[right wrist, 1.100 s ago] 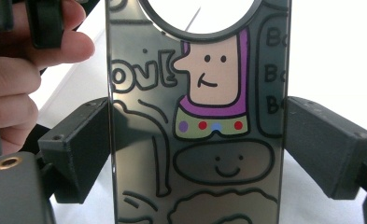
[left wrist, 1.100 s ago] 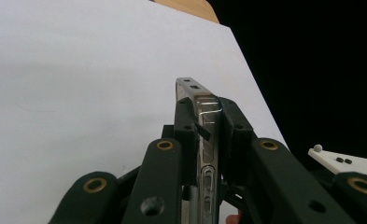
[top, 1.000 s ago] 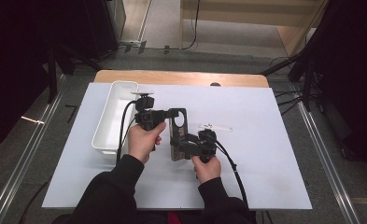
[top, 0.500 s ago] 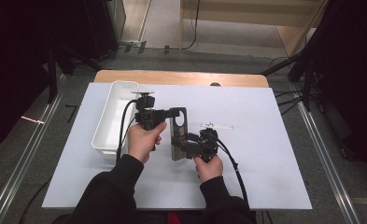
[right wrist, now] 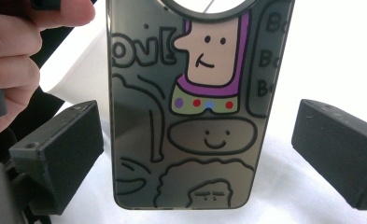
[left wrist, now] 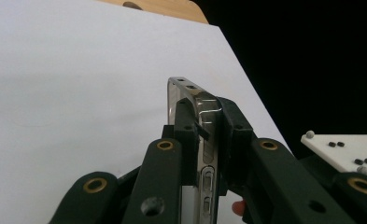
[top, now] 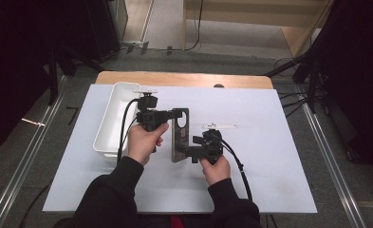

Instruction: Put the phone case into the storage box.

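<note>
My left tool (left wrist: 204,140) is clamped on the top edge of the phone case (top: 180,135), holding it up off the bench (top: 269,142) so the right can let go. Right tool (right wrist: 195,154) has just been opening: pads wide, case between them untouched, bin (top: 110,123) at 9 o'clock.

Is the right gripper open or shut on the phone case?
Open: right gripper pads stand clear of the phone case sides, having just opened.

White bin (top: 109,121) on white tabletop (top: 269,166)
</note>
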{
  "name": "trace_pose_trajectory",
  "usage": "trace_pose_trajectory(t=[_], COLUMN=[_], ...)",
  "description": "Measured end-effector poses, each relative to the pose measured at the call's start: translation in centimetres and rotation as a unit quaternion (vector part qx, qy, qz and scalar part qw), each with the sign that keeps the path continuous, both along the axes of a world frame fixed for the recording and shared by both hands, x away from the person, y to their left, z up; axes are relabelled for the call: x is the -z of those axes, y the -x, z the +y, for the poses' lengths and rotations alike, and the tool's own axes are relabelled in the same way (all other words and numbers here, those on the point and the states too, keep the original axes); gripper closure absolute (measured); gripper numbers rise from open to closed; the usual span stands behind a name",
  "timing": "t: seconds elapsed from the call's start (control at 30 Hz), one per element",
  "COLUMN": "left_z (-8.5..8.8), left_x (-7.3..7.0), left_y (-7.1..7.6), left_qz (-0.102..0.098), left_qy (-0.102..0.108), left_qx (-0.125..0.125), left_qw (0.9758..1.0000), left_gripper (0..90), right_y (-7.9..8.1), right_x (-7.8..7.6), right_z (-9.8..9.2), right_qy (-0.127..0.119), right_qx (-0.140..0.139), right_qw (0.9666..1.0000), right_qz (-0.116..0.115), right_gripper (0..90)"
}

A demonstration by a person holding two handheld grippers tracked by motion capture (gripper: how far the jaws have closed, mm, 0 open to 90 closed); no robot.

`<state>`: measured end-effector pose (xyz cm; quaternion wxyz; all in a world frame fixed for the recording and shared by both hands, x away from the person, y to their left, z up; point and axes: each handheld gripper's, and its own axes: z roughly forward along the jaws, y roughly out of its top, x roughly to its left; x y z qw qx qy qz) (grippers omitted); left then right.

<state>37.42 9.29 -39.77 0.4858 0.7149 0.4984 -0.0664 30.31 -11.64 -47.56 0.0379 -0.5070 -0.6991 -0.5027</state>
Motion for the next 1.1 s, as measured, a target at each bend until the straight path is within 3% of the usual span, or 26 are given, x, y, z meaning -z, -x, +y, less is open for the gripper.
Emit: trace_pose_trajectory(t=[0.23,0.37,0.47,0.67,0.9,1.1], left_z=[0.2,0.4,0.4,0.6,0.7,1.0], left_x=[-0.3,-0.5,-0.5,-0.5,-0.5,-0.8], left_y=[-0.1,0.1,0.1,0.1,0.2,0.4], left_qz=[0.0,-0.004,-0.005,-0.006,-0.007,-0.023], left_qy=[-0.014,-0.014,-0.016,-0.016,-0.022,-0.014], left_qx=[0.01,0.009,0.012,0.013,0.025,0.031], left_qw=[0.9999,0.9999,0.9998,0.9998,0.9994,0.9992], left_gripper=[79.3,79.3,79.3,79.3,79.2,79.2], right_y=[-0.3,-0.5,-0.5,-0.6,-0.2,0.4], right_x=[-0.3,-0.4,-0.4,-1.0,-1.5,-1.8], right_z=[-0.5,-0.6,-0.7,-0.7,-0.6,-0.8], right_qy=[0.012,0.038,0.039,0.072,0.082,0.105], right_qx=[-0.012,-0.015,-0.022,-0.036,-0.066,-0.075], right_qw=[0.9998,0.9989,0.9985,0.996,0.9939,0.9913], right_qz=[0.012,0.022,0.032,0.038,0.033,0.025], right_gripper=[1.6,1.6,1.6,1.6,1.6,1.6])
